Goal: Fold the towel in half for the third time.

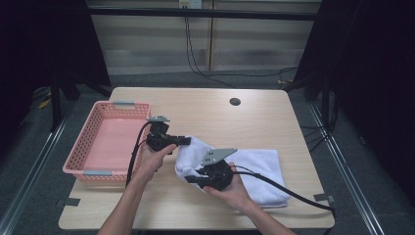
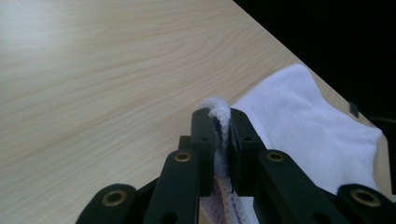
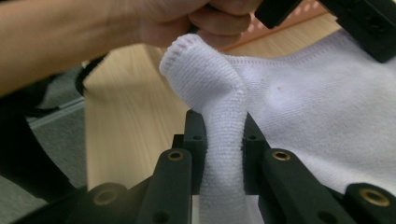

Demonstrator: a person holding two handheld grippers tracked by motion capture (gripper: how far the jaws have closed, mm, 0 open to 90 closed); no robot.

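A white towel (image 1: 254, 171) lies on the wooden table (image 1: 205, 112), right of centre near the front edge. My left gripper (image 1: 188, 140) is shut on the towel's far left edge; in the left gripper view the white hem (image 2: 219, 112) is pinched between the two black jaws. My right gripper (image 1: 188, 179) is shut on the towel's near left corner, and in the right gripper view a thick fold of white cloth (image 3: 219, 107) rises from between the jaws. The towel's left end is lifted and bunched between the two grippers.
A pink plastic basket (image 1: 93, 171), with nothing in it, stands at the table's left edge, just left of my left hand. A round cable hole (image 1: 235, 102) sits in the table at the back. Bare tabletop lies behind the towel.
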